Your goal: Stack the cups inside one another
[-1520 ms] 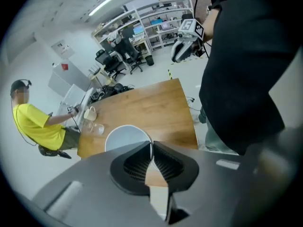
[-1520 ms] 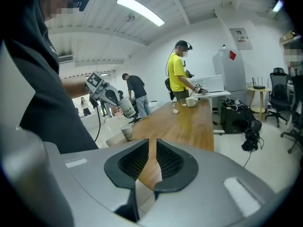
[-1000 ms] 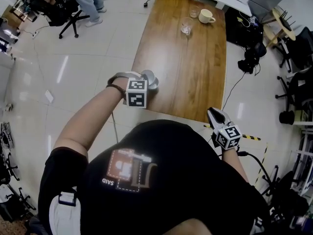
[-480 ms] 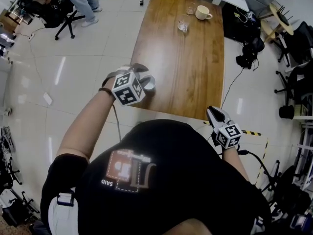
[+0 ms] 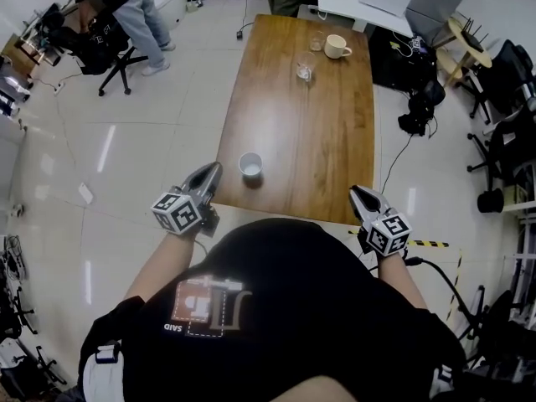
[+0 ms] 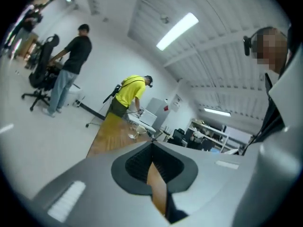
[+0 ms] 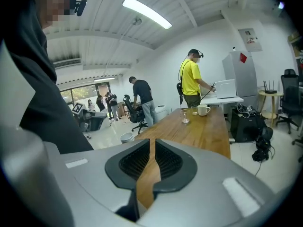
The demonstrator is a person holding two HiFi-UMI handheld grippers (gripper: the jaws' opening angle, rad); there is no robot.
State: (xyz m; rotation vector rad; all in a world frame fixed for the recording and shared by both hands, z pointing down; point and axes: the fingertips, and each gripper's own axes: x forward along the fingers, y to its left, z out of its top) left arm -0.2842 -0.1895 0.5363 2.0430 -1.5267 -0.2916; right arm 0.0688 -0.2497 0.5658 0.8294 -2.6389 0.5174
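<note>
The table (image 5: pixel 327 141) is smooth brown wood, low sheen — the white cup (image 5: pixel 250 165) on it looks glossy, the floor (image 5: pixel 142 141) around it polished tile.

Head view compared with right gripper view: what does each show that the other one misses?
Only the head view: the white cup standing alone near the table's near end, and the left gripper, left of the table's near corner. Only the right gripper view: the ceiling light and the ribbed pads of its own jaws. Both: the wooden table, the cream mug, a glass and the right gripper, shut and empty.
</note>
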